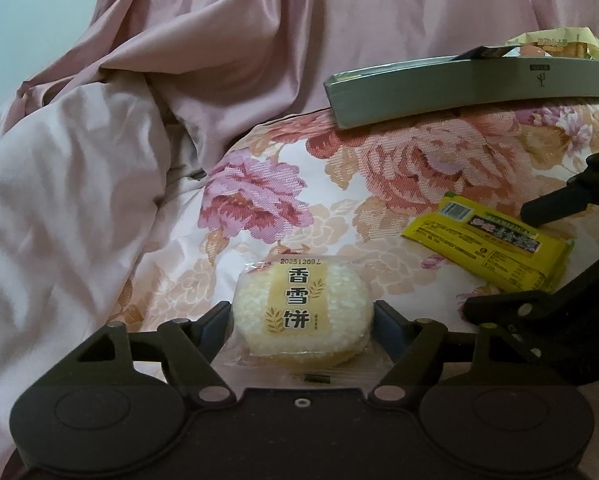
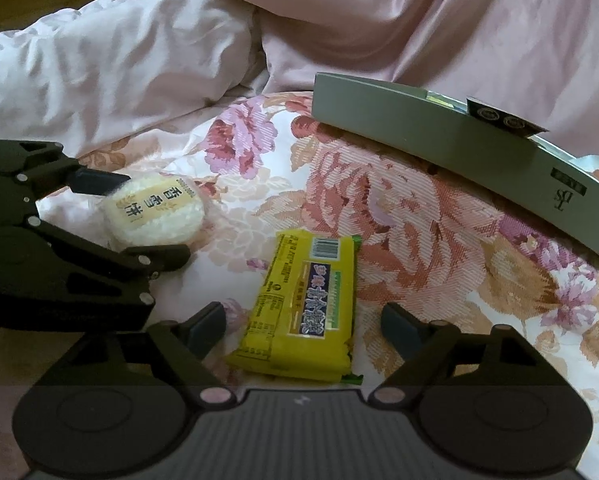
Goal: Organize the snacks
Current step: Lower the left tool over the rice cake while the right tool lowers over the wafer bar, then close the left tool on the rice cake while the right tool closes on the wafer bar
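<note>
While the rice cracker pack [image 1: 301, 312] lies on the floral bed cover [image 1: 379, 168], the left tool [image 1: 302, 316] brackets it, its pads at the wrapper's sides. Just beside it, the yellow snack pack [image 2: 303, 308] sits between the right tool's [image 2: 304, 326] open, untouching fingers. Behind stands a grey box [image 2: 419, 136].

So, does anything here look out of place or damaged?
Nothing looks damaged. Only the grey box sits askew: one end overhangs the floral bedcover, and a dark flap pokes over its rim.
</note>
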Demonstrator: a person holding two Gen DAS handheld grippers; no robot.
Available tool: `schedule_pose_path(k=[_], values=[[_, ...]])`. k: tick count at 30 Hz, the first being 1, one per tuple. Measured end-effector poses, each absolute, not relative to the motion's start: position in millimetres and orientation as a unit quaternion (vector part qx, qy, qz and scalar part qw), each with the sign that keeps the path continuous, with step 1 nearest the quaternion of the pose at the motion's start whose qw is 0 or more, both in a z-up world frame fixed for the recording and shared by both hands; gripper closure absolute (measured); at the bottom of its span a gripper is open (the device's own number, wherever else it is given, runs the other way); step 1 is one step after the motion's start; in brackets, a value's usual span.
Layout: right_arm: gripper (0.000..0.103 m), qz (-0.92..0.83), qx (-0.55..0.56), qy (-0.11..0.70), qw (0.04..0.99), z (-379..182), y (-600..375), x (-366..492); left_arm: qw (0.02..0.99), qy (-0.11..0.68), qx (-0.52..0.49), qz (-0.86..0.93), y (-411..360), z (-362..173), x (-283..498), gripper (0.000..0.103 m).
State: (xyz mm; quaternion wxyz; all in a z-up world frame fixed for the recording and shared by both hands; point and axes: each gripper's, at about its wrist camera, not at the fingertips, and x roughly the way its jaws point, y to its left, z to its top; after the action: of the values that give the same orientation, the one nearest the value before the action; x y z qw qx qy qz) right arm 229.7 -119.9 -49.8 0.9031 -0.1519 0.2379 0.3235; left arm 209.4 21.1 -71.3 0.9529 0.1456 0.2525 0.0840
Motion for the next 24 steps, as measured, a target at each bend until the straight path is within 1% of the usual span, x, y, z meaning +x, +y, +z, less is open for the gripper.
schedule_pose_path(k=[8, 10, 13, 15, 18, 21, 24], values=[[0.015, 0.325, -0.141, 0.245, 0.902, -50, -122, 233, 0.955, 0.254, 0.128, 0.086, 23, -70, 209, 0.027], [0.016, 0.325, -0.142, 0.243, 0.903, -50, -122, 233, 0.954, 0.261, 0.121, 0.086, 25, -68, 209, 0.027], [0.028, 0.325, -0.142, 0.239, 0.904, -50, -122, 233, 0.954, 0.268, 0.098, 0.087, 29, -65, 210, 0.027], [0.041, 0.328, -0.144, 0.237, 0.903, -49, -121, 232, 0.955, 0.270, 0.080, 0.088, 30, -63, 209, 0.027], [0.050, 0.330, -0.151, 0.235, 0.902, -49, -119, 230, 0.958, 0.271, 0.047, 0.084, 33, -60, 208, 0.027], [0.050, 0.325, -0.174, 0.225, 0.902, -48, -115, 224, 0.959, 0.272, 0.028, 0.078, 33, -59, 206, 0.027], [0.050, 0.311, -0.243, 0.185, 0.900, -49, -107, 209, 0.960, 0.271, 0.010, 0.076, 33, -57, 204, 0.027]])
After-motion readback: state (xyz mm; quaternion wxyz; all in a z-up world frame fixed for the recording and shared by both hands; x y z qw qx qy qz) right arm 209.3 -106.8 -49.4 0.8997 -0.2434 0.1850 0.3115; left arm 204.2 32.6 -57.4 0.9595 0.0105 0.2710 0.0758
